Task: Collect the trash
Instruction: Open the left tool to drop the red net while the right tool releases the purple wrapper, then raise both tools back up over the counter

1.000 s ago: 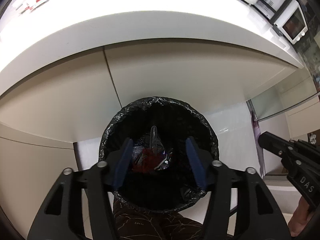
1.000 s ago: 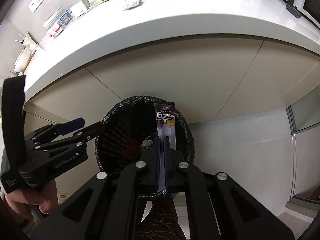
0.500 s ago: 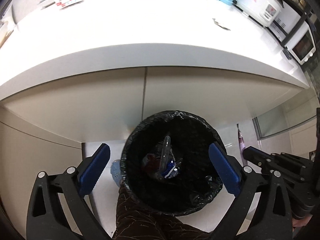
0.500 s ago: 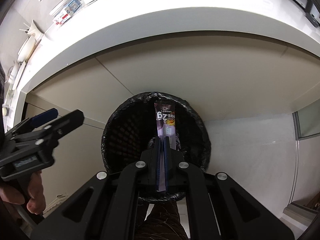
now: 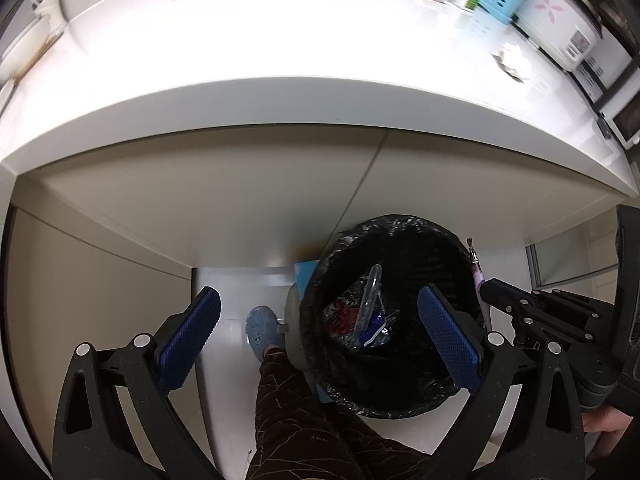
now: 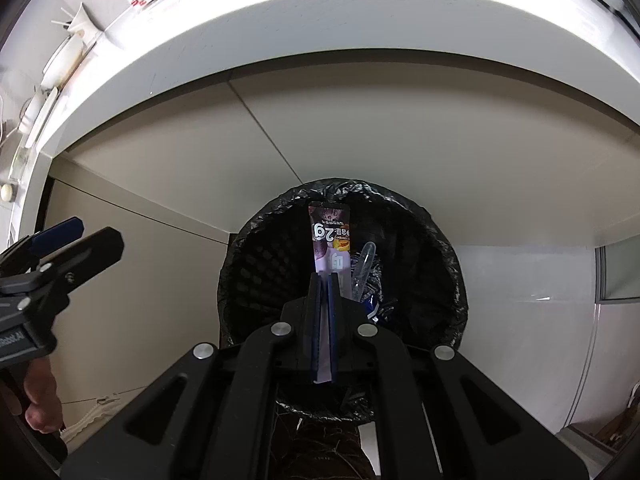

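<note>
The right gripper [image 6: 324, 280] is clamped on a purple wrapper [image 6: 330, 236], which hangs directly over the open bin [image 6: 440, 240]. The bin, lined with a black bag, stands on the floor beside the cabinet under the white counter [image 5: 280, 60]. Trash [image 5: 366, 312] lies inside it. The left gripper [image 5: 320, 336] is spread wide and empty, over the bin's left rim and the person's shoe [image 5: 260, 328].
</note>
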Tool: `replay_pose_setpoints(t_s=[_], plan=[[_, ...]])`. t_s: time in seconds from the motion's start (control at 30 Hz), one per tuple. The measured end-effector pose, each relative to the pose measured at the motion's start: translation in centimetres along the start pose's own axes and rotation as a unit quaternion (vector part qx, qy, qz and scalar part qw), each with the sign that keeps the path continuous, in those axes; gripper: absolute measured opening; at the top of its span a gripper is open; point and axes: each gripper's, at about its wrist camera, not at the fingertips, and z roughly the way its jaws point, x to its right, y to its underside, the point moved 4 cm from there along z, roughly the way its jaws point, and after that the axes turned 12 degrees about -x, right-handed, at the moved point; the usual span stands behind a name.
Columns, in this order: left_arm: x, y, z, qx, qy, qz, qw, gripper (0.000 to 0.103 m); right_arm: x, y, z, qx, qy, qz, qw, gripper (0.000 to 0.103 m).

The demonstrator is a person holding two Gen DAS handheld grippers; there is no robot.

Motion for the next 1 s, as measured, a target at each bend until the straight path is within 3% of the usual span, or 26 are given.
replay_pose_setpoints(t_s=[0.3,0.37,0.5,0.67,0.87,1.0], plan=[[-1.1,0.1,0.3,-0.006,0.001,-0.008,0.9999,0.097,-0.4,-0.6,0.9,-0.003,0.0,0.002,1.0,0.008],[-0.9,0.1,0.4,-0.009,0.0,-0.006,0.9999,0.097,-0.2,-0.6,0.8,0.0,0.0,0.007,1.0,0.023],[-0.6,-0.1,0.3,-0.009,0.0,0.001,1.0,0.097,0.0,-0.8,0.1,0.013,0.007,0.014,1.0,0.042],[-0.2,-0.1,-0.3,-0.006,0.004,-0.001,1.0,0.097,0.4,-0.9,-2.1,0.039,0.024,0.021,0.999,0.074],[0.5,-0.5,-2.5,0.002,0.013,0.003,0.9999,0.097,0.7,-1.5,-5.5,0.075,0.042,0.024,0.996,0.089],[0.9,-1.2,-4.2,0.013,0.014,0.005,0.9998,0.097,0.8,-2.1,-7.8,0.097,0.042,0.031,0.994,0.092]])
